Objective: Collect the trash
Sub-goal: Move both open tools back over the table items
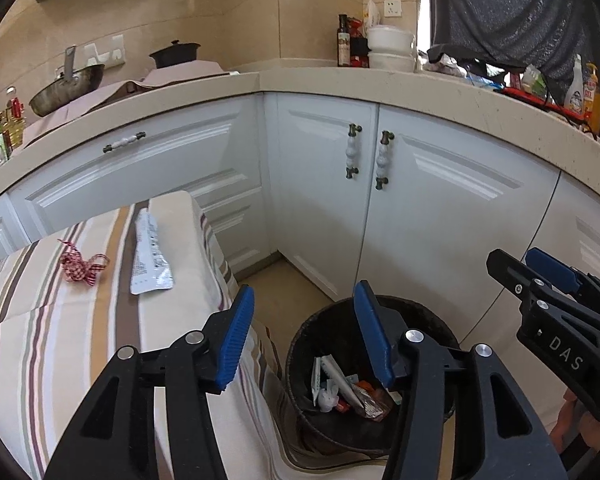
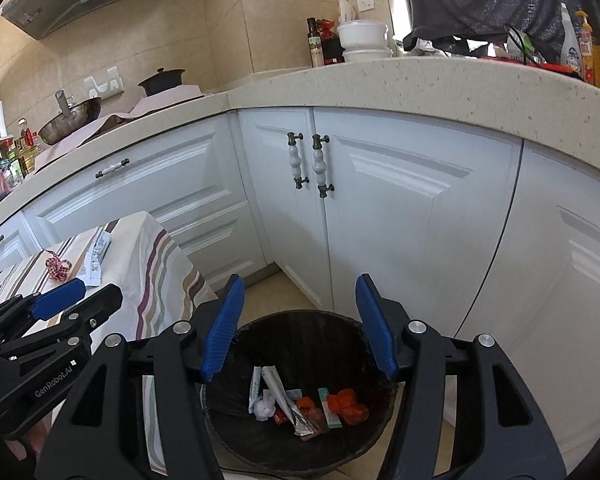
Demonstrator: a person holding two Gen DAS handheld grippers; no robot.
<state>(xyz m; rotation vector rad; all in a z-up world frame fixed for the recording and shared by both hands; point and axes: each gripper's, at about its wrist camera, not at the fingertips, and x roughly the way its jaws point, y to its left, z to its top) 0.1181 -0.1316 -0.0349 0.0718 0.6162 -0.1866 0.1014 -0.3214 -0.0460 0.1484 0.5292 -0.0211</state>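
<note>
Both the left gripper (image 1: 304, 332) and right gripper (image 2: 300, 326) were held with jaws apart and empty above the black bin (image 2: 300, 452). Wrappers (image 2: 300, 404) were seen inside it.

Left gripper (image 1: 304, 332): jaws apart, nothing between the blue pads (image 1: 236, 336).
Trash bin (image 1: 432, 316): dark, round, on the floor below and just beyond the right-hand finger; its rim shows past that fingertip.
Bin contents (image 1: 348, 396): white, silver and orange wrappers lying at the bottom, between the two fingers.
Striped cloth (image 1: 80, 340): covers the surface left of the left-hand finger.
Silver wrapper (image 1: 150, 260): flat on the cloth, beyond and left of the left-hand fingertip.
Red checked ribbon (image 1: 80, 266): further left on the cloth.
Right gripper (image 1: 540, 276): far right of the fingers, beside the bin.
</note>
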